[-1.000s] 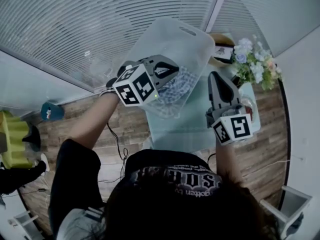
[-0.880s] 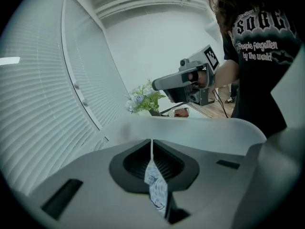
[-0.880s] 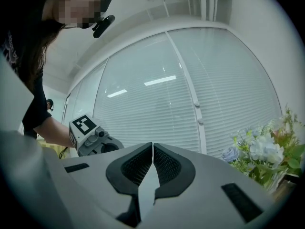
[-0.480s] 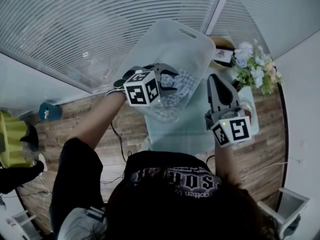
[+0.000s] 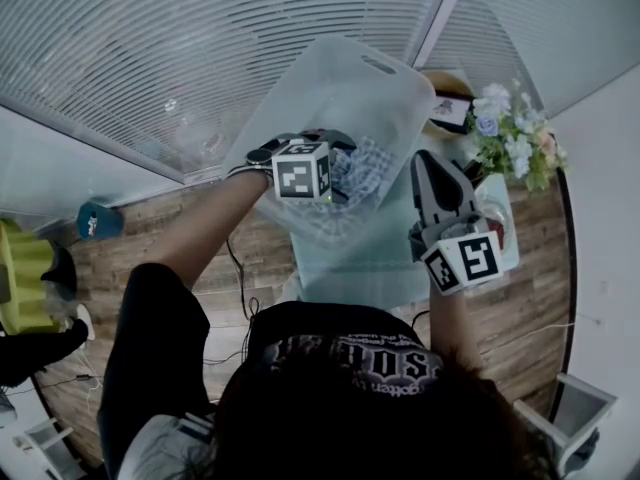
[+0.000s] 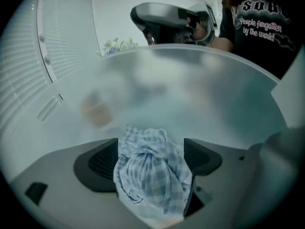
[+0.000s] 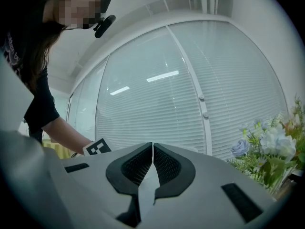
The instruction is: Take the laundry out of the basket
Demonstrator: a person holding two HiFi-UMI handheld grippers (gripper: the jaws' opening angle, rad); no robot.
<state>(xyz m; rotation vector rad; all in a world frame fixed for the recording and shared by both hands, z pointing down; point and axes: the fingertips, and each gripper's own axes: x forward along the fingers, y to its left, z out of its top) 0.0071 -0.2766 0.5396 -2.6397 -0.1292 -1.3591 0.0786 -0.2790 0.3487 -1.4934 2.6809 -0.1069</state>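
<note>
Left hand-held gripper: was inside the translucent basket, jaws just opened wide, astride the bunched checked cloth, apparently not clamping it. Right hand-held gripper: jaws closed, empty, beside the basket. Progress: cloth lay in basket; grasp and lift-out were outstanding.

Pale table under a translucent basket, a bunch of flowers and a small picture frame.

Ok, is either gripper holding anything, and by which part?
Nothing. The left gripper has just been opening its jaws round the bunched blue-checked cloth; right gripper is shut, empty.
</note>
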